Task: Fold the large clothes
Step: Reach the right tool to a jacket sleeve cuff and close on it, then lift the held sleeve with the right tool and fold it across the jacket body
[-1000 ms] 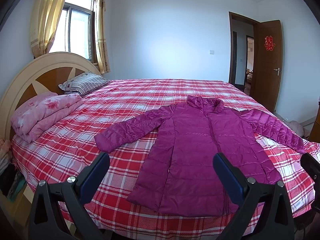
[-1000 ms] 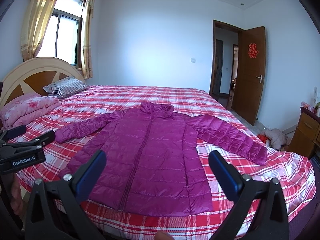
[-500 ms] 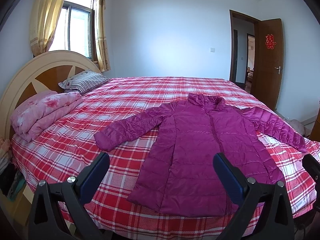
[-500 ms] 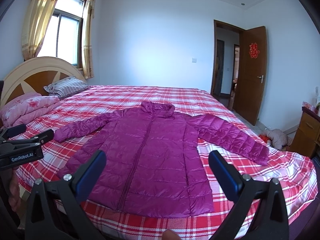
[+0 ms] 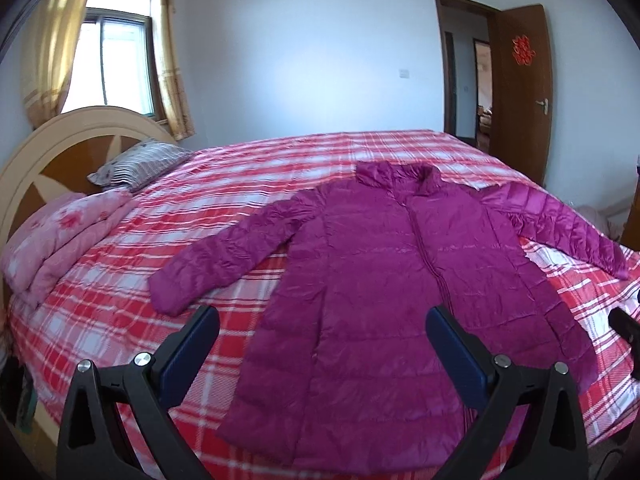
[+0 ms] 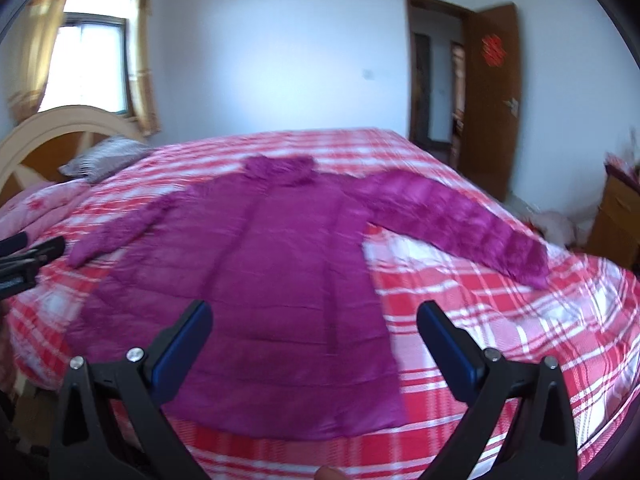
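A long magenta puffer jacket (image 5: 384, 280) lies flat and front-up on the red plaid bed (image 5: 248, 184), collar away from me, both sleeves spread out to the sides. It also shows in the right wrist view (image 6: 260, 264), blurred. My left gripper (image 5: 322, 344) is open and empty, above the jacket's lower left hem. My right gripper (image 6: 314, 336) is open and empty, above the lower right hem. The left gripper's tip (image 6: 32, 256) shows at the left edge of the right wrist view.
A folded pink quilt (image 5: 60, 232) and a striped pillow (image 5: 140, 164) lie by the curved headboard (image 5: 60, 140) at left. A brown door (image 5: 520, 92) stands open at right. A wooden nightstand (image 6: 616, 220) stands at far right.
Both grippers have moved forward and lower toward the jacket's hem. The right gripper has also swung to the right; its view is motion-blurred. The jacket has not moved.
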A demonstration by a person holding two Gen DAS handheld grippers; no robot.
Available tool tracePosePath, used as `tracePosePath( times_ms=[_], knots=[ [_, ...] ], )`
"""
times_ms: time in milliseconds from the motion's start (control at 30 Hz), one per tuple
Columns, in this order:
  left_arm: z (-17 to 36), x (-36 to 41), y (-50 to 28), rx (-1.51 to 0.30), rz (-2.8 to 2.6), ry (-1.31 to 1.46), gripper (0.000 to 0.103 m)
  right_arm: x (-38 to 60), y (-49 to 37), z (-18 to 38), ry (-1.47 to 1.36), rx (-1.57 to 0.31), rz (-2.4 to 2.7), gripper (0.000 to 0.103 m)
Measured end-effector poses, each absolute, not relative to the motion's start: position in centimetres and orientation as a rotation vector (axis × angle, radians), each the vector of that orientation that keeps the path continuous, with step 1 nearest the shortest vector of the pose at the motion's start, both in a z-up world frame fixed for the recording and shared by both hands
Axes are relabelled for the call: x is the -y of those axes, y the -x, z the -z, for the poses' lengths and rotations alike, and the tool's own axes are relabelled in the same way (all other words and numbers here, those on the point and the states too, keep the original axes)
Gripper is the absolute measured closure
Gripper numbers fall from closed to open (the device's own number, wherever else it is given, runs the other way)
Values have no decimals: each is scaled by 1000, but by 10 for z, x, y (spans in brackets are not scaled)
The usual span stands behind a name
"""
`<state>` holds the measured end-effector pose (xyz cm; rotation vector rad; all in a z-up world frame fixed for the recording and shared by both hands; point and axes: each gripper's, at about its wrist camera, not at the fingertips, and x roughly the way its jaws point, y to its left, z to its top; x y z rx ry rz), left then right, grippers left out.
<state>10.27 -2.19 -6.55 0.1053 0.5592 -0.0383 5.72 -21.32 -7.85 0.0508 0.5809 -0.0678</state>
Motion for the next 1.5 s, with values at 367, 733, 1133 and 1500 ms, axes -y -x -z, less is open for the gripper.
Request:
tracePosePath(
  times_ms=[367, 733, 1133, 1500],
  knots=[
    [115, 72, -191, -643, 116, -161, 1, 366, -116, 129, -186, -723, 383, 7],
    [142, 75, -240, -686, 54, -182, 1, 499, -139, 126, -370, -746, 602, 22],
    [150, 60, -247, -713, 22, -154, 1, 521, -186, 144, -416, -830, 496, 85],
    [133, 37, -241, -680, 20, -91, 1, 492, -192, 55, -220, -665, 518, 90]
  ],
)
